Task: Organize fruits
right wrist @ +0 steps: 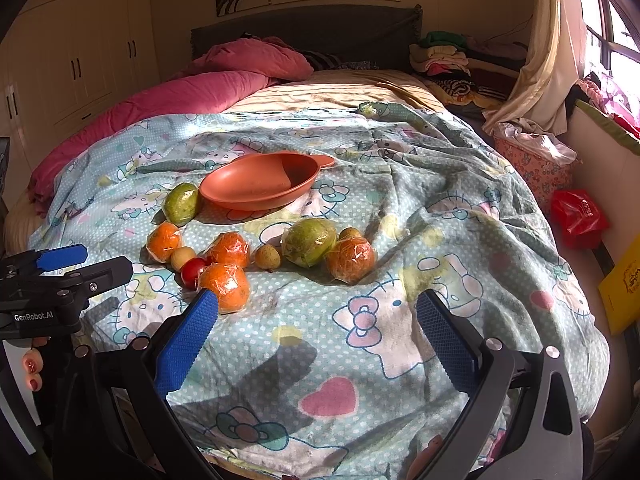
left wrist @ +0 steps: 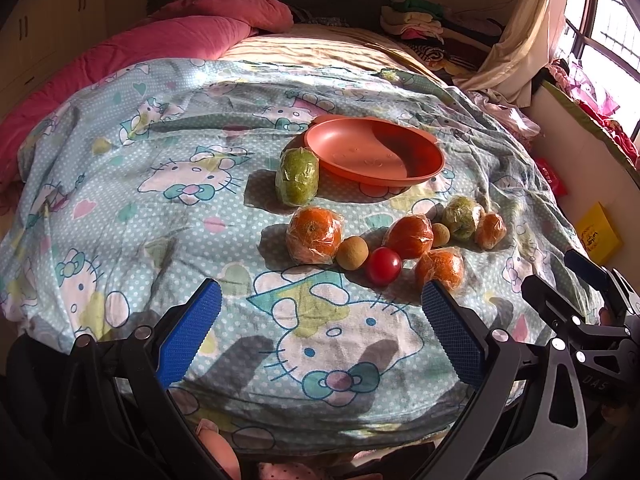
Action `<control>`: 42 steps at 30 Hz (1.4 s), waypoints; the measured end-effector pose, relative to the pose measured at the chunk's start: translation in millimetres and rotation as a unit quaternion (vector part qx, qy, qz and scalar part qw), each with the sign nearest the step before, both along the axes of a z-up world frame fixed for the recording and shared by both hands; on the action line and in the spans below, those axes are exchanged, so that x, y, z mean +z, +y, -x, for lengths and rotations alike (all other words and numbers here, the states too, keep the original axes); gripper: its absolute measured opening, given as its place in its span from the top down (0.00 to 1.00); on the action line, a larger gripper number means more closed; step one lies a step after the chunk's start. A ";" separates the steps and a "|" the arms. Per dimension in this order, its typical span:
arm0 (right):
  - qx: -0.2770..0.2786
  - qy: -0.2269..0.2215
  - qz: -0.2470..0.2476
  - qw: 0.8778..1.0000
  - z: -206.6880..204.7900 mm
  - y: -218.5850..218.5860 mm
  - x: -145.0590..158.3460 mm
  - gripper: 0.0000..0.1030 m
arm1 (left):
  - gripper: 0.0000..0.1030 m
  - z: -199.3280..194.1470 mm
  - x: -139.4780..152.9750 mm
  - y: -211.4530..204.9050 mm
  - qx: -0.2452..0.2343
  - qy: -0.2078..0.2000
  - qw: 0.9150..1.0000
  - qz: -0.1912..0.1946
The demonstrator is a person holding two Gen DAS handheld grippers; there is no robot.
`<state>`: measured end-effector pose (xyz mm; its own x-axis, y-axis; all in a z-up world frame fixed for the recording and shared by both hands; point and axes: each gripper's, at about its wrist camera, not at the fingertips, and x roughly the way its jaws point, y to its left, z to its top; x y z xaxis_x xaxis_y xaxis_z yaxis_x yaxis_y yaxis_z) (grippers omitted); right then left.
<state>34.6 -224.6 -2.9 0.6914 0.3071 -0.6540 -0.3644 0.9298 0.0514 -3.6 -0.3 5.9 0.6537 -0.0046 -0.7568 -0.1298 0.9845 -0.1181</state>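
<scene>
An empty salmon bowl (left wrist: 376, 152) (right wrist: 260, 180) rests on the cartoon-cat bedsheet (left wrist: 160, 216). A wrapped oblong green fruit (left wrist: 298, 176) (right wrist: 182, 203) lies against its left rim. In front lie several wrapped oranges (left wrist: 314, 234) (right wrist: 224, 286), a round green fruit (left wrist: 462, 216) (right wrist: 310, 240), a red tomato (left wrist: 384, 266) (right wrist: 193, 271) and small tan fruits (left wrist: 352, 253) (right wrist: 267, 256). My left gripper (left wrist: 322, 304) (right wrist: 86, 266) hovers open just short of the row. My right gripper (right wrist: 318, 306) (left wrist: 568, 280) is open too, near the nearest orange, holding nothing.
A pink quilt (left wrist: 160, 40) lies along the bed's far left, and piled clothes (right wrist: 448, 60) at the far right. Right of the bed are a patterned basket (right wrist: 532, 160), a red bag (right wrist: 578, 216) and a yellow box (left wrist: 598, 232).
</scene>
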 end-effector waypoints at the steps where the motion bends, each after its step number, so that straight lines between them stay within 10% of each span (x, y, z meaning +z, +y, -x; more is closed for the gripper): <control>1: 0.000 0.000 0.000 1.000 -0.1 0.0 -0.1 0.04 | 0.08 0.1 0.3 0.0 0.000 0.000 1.000 0.000; 30: 0.070 0.050 -0.005 0.996 -21.4 32.8 -26.4 0.04 | 0.10 -60.2 -27.9 59.7 -0.045 0.066 0.996 0.046; 42: 0.099 0.057 -0.002 0.993 -27.5 51.4 -31.3 0.05 | 0.43 -75.6 -31.6 46.8 -0.100 0.080 0.990 0.058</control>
<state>62.0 -173.3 -34.2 0.5393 0.4325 -0.7225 -0.5312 0.8405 0.1066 72.0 46.6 -25.7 0.5027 -0.2159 -0.8371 0.0411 0.9732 -0.2263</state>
